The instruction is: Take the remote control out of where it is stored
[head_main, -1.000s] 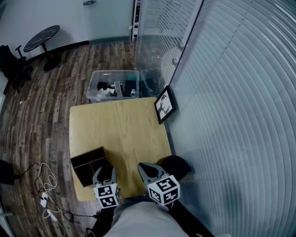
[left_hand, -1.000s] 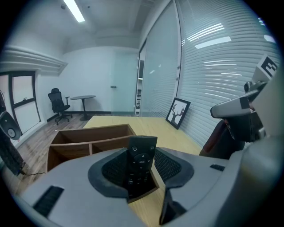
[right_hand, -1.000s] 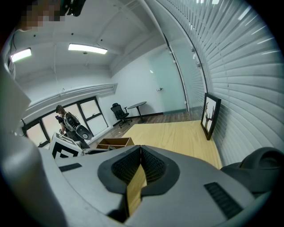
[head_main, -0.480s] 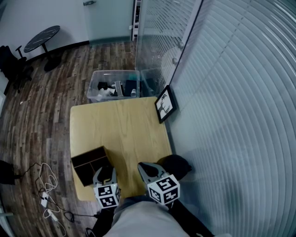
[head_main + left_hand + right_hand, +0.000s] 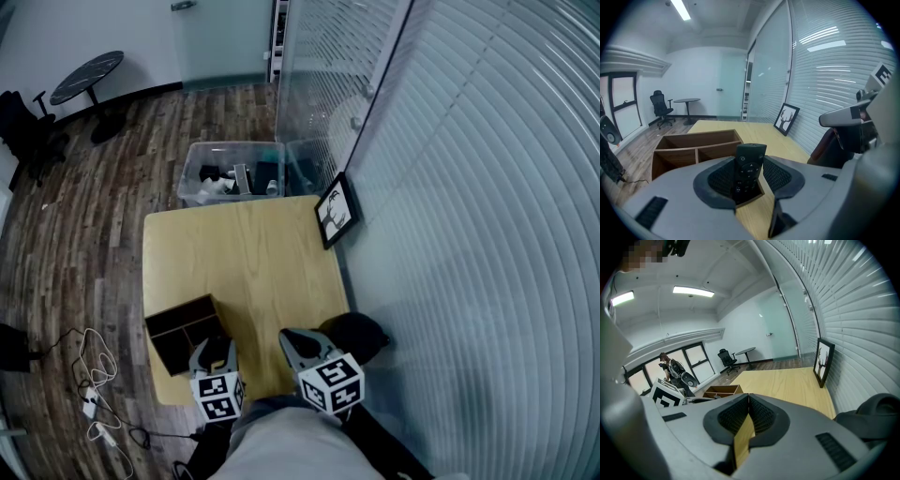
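A black remote control (image 5: 750, 158) stands upright between the pads of my left gripper (image 5: 749, 165), which is shut on it. Just behind it is a dark wooden organiser box (image 5: 692, 145) with open compartments, at the near left corner of the table (image 5: 246, 267). In the head view the left gripper (image 5: 214, 355) hovers at the box's (image 5: 182, 332) near right edge, and the remote cannot be made out there. My right gripper (image 5: 301, 345) is beside it over the table's near edge. Its jaws (image 5: 748, 405) are shut together on nothing.
A framed deer picture (image 5: 335, 212) leans on the blinds at the table's right edge. A clear plastic bin (image 5: 230, 172) of odds and ends sits on the floor beyond the table. A black chair back (image 5: 357, 335) is at the near right. Cables (image 5: 93, 373) lie on the floor to the left.
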`<state>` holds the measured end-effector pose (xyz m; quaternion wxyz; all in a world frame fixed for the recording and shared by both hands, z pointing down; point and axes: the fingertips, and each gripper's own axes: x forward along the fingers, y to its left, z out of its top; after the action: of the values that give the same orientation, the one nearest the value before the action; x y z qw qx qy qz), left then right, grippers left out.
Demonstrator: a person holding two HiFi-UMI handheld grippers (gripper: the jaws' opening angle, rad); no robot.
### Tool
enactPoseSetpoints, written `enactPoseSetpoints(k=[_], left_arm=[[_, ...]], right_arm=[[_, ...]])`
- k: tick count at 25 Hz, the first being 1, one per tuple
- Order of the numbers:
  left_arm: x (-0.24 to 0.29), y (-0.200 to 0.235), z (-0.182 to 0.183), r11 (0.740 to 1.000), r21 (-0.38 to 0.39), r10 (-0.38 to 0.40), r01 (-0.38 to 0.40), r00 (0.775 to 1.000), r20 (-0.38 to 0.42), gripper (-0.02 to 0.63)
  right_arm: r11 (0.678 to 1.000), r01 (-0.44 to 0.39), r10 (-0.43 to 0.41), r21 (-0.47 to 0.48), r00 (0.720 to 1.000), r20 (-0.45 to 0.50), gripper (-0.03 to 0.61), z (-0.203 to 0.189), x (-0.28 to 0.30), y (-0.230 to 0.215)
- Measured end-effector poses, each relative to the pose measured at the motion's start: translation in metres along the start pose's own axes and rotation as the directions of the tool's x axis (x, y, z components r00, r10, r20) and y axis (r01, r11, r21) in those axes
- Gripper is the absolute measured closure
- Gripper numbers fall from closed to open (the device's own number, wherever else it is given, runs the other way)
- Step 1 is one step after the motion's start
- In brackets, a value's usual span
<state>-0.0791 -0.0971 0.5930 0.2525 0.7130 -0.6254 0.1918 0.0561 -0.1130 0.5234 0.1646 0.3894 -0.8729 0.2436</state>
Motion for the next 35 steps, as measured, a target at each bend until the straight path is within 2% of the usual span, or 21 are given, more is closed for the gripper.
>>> enactPoseSetpoints(k=[35], left_arm=[[-0.025, 0.001, 0.023, 1.0, 0.003, 0.003, -0.004, 0.999, 0.053, 0.426]], right_arm=[[1.0, -0.007, 0.007, 0.005, 1.0, -0.005, 0.574, -0.008, -0.002, 0.009]])
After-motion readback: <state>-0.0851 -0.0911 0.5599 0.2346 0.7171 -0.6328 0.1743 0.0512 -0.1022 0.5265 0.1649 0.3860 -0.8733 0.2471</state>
